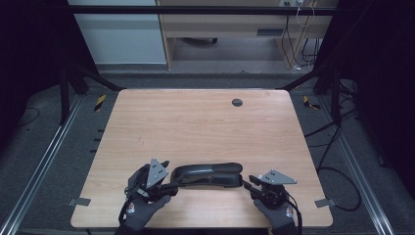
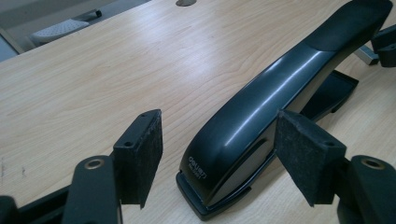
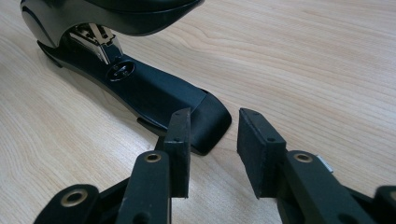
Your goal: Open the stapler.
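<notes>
A black stapler (image 1: 208, 175) lies flat on the wooden table (image 1: 195, 122), near its front edge, between the two claws. The left gripper (image 2: 218, 154) stands open, its pads on either side of the stapler's rear end without touching. The right gripper (image 3: 214, 149) is also open and empty, just short of the stapler's base tip.
</notes>
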A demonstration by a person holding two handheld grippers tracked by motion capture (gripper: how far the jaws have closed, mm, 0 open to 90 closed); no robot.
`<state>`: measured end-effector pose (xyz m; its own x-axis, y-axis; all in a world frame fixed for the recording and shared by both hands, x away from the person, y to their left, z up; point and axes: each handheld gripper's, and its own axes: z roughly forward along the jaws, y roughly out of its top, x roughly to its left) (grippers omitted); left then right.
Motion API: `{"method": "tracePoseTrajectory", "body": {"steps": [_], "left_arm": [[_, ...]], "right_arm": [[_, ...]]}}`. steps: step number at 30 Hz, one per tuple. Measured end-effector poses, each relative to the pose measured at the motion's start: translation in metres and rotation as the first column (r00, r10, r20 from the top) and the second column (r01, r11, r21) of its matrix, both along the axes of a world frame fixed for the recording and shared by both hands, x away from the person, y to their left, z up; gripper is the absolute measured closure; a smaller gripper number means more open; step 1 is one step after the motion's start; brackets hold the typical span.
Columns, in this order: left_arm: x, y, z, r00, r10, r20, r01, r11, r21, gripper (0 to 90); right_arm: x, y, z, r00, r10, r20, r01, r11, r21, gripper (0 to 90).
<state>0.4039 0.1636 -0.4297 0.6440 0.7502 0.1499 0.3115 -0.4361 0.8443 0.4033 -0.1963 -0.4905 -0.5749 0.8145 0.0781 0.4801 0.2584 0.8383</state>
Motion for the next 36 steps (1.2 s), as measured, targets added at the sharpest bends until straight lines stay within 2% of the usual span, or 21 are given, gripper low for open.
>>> {"method": "tracePoseTrajectory", "body": {"steps": [8, 13, 18, 19, 24, 25, 31, 36], "left_arm": [[-0.009, -0.011, 0.006, 0.9991, -0.03, 0.031, 0.03, 0.9993, 0.024, 30.6], [-0.012, -0.017, 0.009, 0.9976, -0.064, 0.027, 0.063, 0.9976, 0.029, 30.5], [-0.014, -0.022, 0.009, 0.9967, -0.076, 0.03, 0.074, 0.9963, 0.043, 30.4], [-0.014, -0.026, 0.008, 0.9962, -0.081, 0.032, 0.079, 0.9952, 0.059, 30.4], [-0.015, -0.033, 0.009, 0.9948, -0.095, 0.036, 0.092, 0.9923, 0.083, 30.3], [-0.015, -0.034, 0.009, 0.994, -0.097, 0.05, 0.092, 0.9918, 0.088, 30.3], [-0.015, -0.046, 0.011, 0.9927, -0.103, 0.063, 0.094, 0.9872, 0.129, 29.9], [-0.014, -0.062, 0.015, 0.9885, -0.124, 0.086, 0.109, 0.9804, 0.164, 29.8]], "right_arm": [[-0.001, -0.001, 0.0, 1.0, 0.0, 0.002, 0.0, 1.0, -0.002, 64.8], [-0.002, -0.002, 0.001, 1.0, 0.001, 0.003, -0.001, 1.0, -0.003, 64.8], [-0.002, -0.003, 0.001, 1.0, 0.003, 0.009, -0.003, 1.0, -0.006, 64.8], [-0.003, -0.003, 0.002, 1.0, 0.003, 0.003, -0.003, 1.0, -0.002, 64.8], [-0.003, -0.004, 0.002, 0.9999, 0.0, 0.012, 0.0, 1.0, -0.004, 64.7], [-0.003, -0.004, 0.002, 0.9999, -0.001, 0.013, 0.001, 1.0, -0.004, 64.7], [-0.002, -0.004, 0.002, 0.9998, -0.005, 0.017, 0.005, 1.0, -0.007, 64.3], [-0.002, -0.004, 0.002, 0.9999, -0.007, 0.013, 0.007, 1.0, -0.004, 64.0]]}}
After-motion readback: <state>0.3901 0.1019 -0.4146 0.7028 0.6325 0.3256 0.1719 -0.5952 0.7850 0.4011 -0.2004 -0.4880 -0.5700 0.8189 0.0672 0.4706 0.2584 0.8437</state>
